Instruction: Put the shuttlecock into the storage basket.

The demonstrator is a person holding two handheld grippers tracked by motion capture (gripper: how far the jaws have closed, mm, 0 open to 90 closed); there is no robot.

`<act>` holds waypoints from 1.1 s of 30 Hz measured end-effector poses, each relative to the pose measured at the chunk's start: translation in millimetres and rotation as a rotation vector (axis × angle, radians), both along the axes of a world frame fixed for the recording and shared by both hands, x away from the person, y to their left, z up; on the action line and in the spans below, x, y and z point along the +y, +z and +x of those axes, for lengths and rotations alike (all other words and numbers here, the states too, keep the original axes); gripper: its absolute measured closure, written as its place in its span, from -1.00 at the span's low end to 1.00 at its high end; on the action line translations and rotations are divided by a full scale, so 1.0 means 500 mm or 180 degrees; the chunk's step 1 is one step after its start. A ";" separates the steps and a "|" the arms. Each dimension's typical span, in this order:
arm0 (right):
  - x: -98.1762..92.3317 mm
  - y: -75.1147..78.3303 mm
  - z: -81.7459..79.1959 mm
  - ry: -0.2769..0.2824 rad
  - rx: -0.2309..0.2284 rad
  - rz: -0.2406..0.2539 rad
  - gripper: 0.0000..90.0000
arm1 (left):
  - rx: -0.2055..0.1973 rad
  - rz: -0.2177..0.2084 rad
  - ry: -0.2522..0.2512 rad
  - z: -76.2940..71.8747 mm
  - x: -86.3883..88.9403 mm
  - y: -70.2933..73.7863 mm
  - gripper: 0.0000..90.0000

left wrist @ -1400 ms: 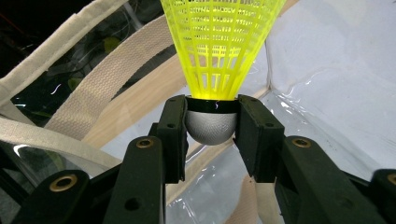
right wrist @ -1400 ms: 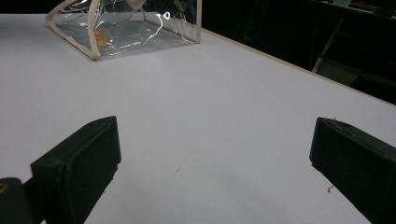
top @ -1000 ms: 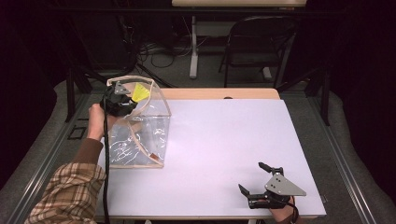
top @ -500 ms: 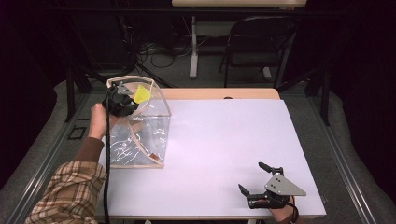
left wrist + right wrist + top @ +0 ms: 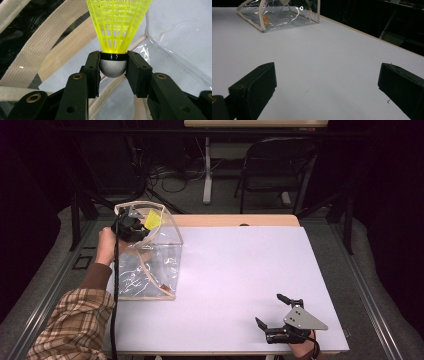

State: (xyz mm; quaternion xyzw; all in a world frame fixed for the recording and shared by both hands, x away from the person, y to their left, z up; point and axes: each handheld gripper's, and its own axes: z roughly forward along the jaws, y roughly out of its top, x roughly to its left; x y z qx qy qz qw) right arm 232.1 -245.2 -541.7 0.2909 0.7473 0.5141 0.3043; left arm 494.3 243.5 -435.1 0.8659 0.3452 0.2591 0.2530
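A yellow shuttlecock (image 5: 118,25) with a grey rounded cork (image 5: 113,68) is clamped at its cork between the jaws of my left gripper (image 5: 113,67). In the high view that left gripper (image 5: 131,227) sits at the top opening of a clear plastic bag (image 5: 150,265) with cream fabric trim, and the shuttlecock (image 5: 153,219) shows yellow just inside the rim. My right gripper (image 5: 272,312) rests low at the table's front right, jaws wide apart with bare table between them (image 5: 324,82). The bag (image 5: 279,13) stands far off in the right gripper view.
The white table (image 5: 240,270) has a wooden far edge. A small brownish item (image 5: 163,286) lies at the bag's bottom. A folding chair (image 5: 277,170) and cables stand beyond the table. The person's plaid sleeve (image 5: 75,325) enters at the front left.
The left gripper with the shuttlecock has shifted slightly at the bag's opening. The right gripper has stayed put.
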 end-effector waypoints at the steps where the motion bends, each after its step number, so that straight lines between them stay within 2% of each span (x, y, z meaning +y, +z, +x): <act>1: 0.000 0.000 0.000 0.0001 0.0003 -0.0001 -0.97 | 0.0016 0.0015 -0.0005 0.001 -0.002 -0.001 0.43; 7: 0.000 0.000 0.000 0.0004 0.0006 -0.0001 -0.97 | 0.0078 0.0064 -0.0032 0.007 -0.004 -0.007 0.42; 19: 0.001 0.000 0.000 0.0005 0.0009 0.0000 -0.97 | 0.0161 0.0027 -0.0082 0.012 -0.004 -0.013 0.40; 21: 0.000 0.000 0.000 0.0006 0.0010 0.0000 -0.97 | 0.0136 -0.0012 -0.0075 0.010 -0.002 -0.011 0.22; 26: 0.000 0.000 0.000 0.0002 0.0008 0.0001 -0.97 | 0.0093 -0.0062 -0.0057 0.008 0.005 -0.007 -0.05; 28: 0.000 0.000 0.000 0.0003 0.0009 0.0002 -0.97 | 0.0066 -0.0098 -0.0045 0.005 0.010 -0.004 -0.09; 30: 0.001 0.000 0.000 0.0007 0.0016 -0.0001 -0.97 | 0.0032 -0.0102 -0.0019 0.003 0.013 -0.002 -0.25; 33: 0.001 0.000 0.000 0.0005 0.0012 -0.0001 -0.97 | -0.0042 -0.0152 0.0027 -0.003 0.020 0.005 -0.36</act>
